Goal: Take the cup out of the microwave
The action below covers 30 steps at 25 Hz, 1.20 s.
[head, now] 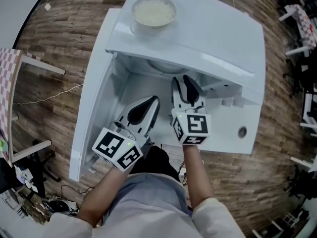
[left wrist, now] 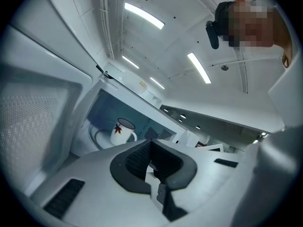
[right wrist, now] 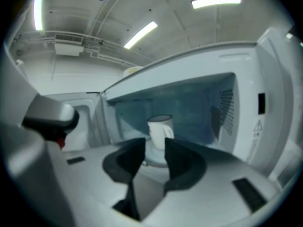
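Observation:
A white microwave [head: 208,38] stands with its door [head: 94,103] swung open to the left. Inside, a white cup [right wrist: 158,126] with a dark rim stands upright on the turntable, its handle turned toward my right gripper. The left gripper view shows the cup [left wrist: 122,130] with a red leaf mark, further in and to the left. My right gripper [right wrist: 155,151] is open at the cavity mouth, and the cup shows through the gap just beyond its tips. My left gripper [left wrist: 150,167] is shut on nothing, lower at the opening. In the head view both grippers [head: 148,105] [head: 184,83] point in and the cup is hidden.
A bowl [head: 153,11] of white food sits on top of the microwave. The control panel with a knob [head: 241,131] is right of the cavity. The open door walls off the left side. Wooden floor, a checked table [head: 7,93] and cables surround it.

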Available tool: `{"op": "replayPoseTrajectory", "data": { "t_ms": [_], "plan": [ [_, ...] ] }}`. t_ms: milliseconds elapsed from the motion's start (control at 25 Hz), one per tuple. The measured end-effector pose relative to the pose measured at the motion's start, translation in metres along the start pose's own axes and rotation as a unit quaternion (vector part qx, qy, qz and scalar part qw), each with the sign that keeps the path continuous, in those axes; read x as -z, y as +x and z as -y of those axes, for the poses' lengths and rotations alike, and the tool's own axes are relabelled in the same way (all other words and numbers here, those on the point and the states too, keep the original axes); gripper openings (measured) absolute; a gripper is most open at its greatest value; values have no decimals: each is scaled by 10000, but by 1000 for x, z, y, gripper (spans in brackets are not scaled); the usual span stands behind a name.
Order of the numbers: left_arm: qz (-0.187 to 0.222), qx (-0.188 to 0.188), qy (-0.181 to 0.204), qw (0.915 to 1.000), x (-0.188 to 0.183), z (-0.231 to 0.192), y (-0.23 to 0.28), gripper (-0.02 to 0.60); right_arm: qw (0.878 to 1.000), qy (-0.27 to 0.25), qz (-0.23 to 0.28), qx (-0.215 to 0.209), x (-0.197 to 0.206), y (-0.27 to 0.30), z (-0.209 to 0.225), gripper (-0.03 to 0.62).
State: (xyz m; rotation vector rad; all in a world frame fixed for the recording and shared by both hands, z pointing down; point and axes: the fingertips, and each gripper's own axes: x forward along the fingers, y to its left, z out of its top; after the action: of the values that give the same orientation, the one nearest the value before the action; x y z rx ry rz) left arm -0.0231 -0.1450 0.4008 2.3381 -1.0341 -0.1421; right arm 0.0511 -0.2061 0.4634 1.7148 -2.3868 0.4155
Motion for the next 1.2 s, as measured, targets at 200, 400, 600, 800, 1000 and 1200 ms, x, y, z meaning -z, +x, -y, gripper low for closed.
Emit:
{"op": "replayPoseTrajectory", "data": {
  "t_ms": [200, 400, 600, 800, 1000, 1200],
  "plan": [
    [-31, -1, -43, 10000, 1, -3, 1, 9, 9999, -82, -20, 78, 6, 14, 6, 141],
    [-74, -18, -56, 10000, 2, -9, -1, 9, 9998, -106, -67, 128, 11, 29, 10, 155],
    [-136, -49, -24, 9999, 5, -15, 0, 9, 9996, -151, -95, 208, 14, 42, 16, 172],
    [-137, -87, -3, 9999, 6, -20, 1, 9, 9995, -212, -80, 209, 12, 56, 24, 206],
    [-148, -138, -25, 9998, 6, -25, 2, 9, 9996, -226, -42, 132, 10, 66, 27, 219],
    [-115, -195, 1, 9997, 2, -31, 2, 9, 9996, -252, 113, -31, 2, 74, 26, 219]
  ]
}}
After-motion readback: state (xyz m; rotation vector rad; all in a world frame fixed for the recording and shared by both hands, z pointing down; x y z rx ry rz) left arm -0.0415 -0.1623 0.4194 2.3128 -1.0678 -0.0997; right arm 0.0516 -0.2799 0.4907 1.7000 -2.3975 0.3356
